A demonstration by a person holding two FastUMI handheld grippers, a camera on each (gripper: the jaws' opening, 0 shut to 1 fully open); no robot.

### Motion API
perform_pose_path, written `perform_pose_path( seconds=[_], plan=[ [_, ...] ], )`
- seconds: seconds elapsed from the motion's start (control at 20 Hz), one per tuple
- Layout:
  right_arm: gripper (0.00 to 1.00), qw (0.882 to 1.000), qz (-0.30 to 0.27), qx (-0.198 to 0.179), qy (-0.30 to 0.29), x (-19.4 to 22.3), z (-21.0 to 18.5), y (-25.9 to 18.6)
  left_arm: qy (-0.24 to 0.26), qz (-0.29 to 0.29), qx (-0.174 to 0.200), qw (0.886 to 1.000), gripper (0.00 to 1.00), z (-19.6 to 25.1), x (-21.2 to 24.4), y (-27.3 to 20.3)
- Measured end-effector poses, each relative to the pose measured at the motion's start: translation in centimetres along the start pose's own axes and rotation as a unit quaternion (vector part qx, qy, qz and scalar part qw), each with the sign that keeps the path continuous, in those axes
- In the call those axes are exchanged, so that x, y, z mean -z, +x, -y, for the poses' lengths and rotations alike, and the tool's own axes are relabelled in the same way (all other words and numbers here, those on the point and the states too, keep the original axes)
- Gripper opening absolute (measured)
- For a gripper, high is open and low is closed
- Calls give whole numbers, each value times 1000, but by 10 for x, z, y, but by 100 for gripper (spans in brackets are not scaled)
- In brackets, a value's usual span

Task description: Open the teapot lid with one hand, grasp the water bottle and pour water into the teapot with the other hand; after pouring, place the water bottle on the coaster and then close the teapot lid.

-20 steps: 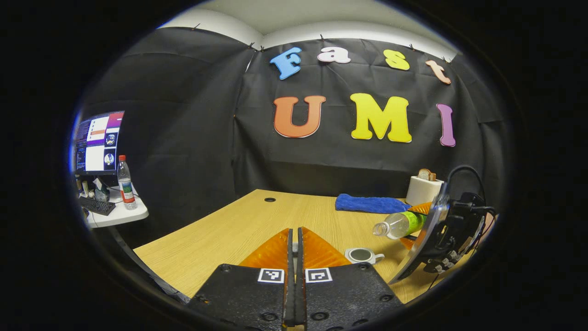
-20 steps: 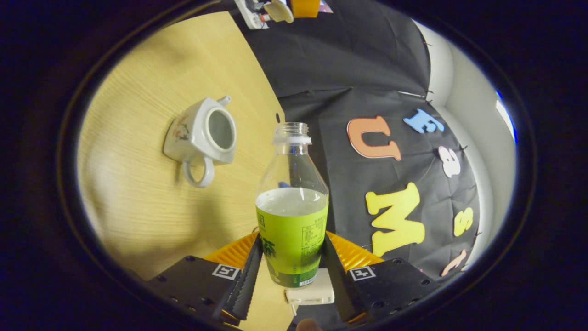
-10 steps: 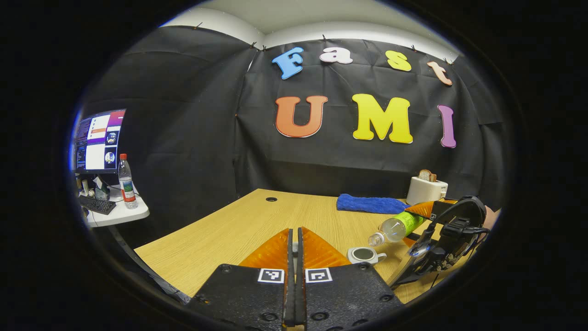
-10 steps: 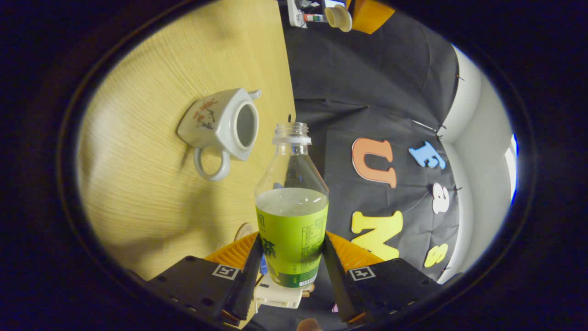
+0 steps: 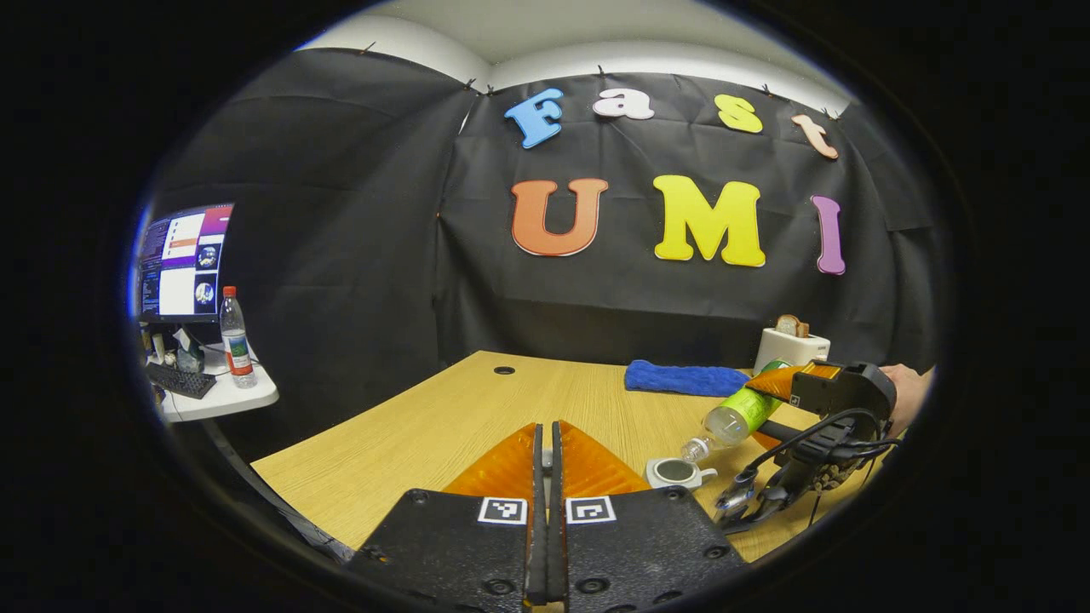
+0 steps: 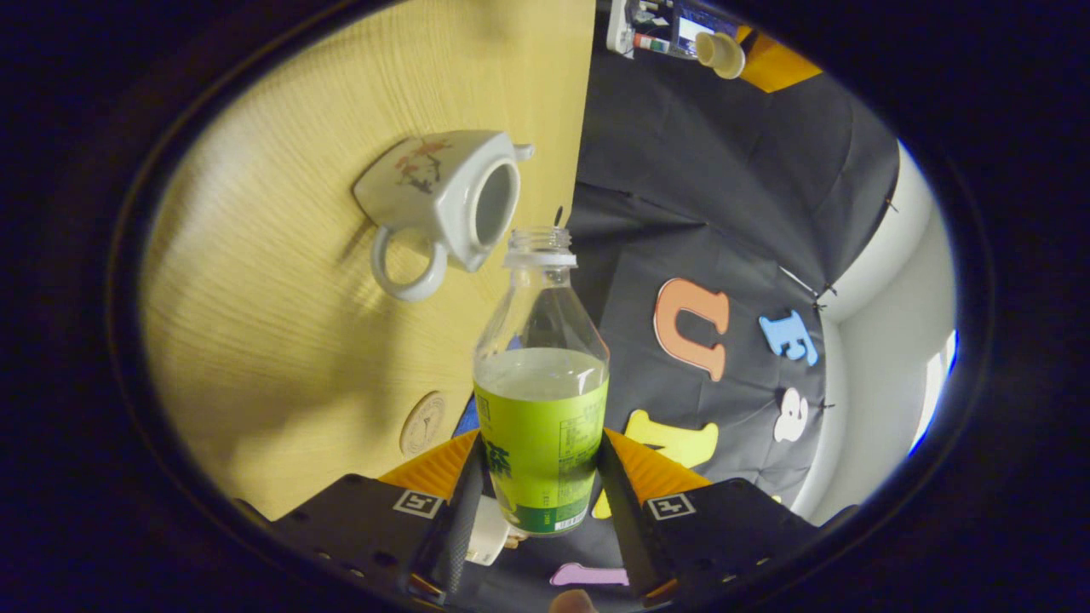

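In the right gripper view, the right tongs (image 6: 538, 502) are clamping the water bottle (image 6: 542, 400) low on its labelled body, one finger pressing on each side, and the bottle is lying tipped well over with its uncapped neck reaching toward the teapot (image 6: 447, 200). The bottle looks like thin clear plastic, light and a little squashy, so a grip low on the label is probably holding firm without crushing it, though a hard squeeze could be pushing water out early. It is holding liquid up to about the top of the label, and none is reaching the neck yet, so the pour is likely only beginning. Beside the tongs a round coaster (image 6: 422, 423) is lying flat on the bench (image 6: 281, 340), waiting for the bottle. Farther out, the teapot is standing open, its lid off and its mouth dark; whether any water is in it cannot be told. It looks glazed, hard, smooth and breakable. In the left gripper view, the left tongs (image 5: 547, 460) are sitting closed with the fingers all but touching, and what they may be pinching cannot be told from here. Beyond them, the bottle mouth is hanging just above the teapot (image 5: 677, 472), the right tongs (image 5: 788, 387) gripping it, and a blue cloth (image 5: 685, 378) is lying toward the back of the bench.
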State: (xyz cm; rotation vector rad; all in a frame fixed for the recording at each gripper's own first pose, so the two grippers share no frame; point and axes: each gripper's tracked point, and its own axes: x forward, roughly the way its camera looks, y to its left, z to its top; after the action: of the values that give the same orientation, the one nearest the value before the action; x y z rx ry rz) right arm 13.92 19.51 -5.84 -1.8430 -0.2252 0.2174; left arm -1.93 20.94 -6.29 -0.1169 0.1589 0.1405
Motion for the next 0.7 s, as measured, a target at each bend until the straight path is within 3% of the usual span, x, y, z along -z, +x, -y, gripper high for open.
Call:
perform_pose_path(
  seconds=[0.7],
  plan=[
    [71,995,11,46,-90,-9,30,-4,-7,1,3,1000,2,-5,-2,-3]
  ],
)
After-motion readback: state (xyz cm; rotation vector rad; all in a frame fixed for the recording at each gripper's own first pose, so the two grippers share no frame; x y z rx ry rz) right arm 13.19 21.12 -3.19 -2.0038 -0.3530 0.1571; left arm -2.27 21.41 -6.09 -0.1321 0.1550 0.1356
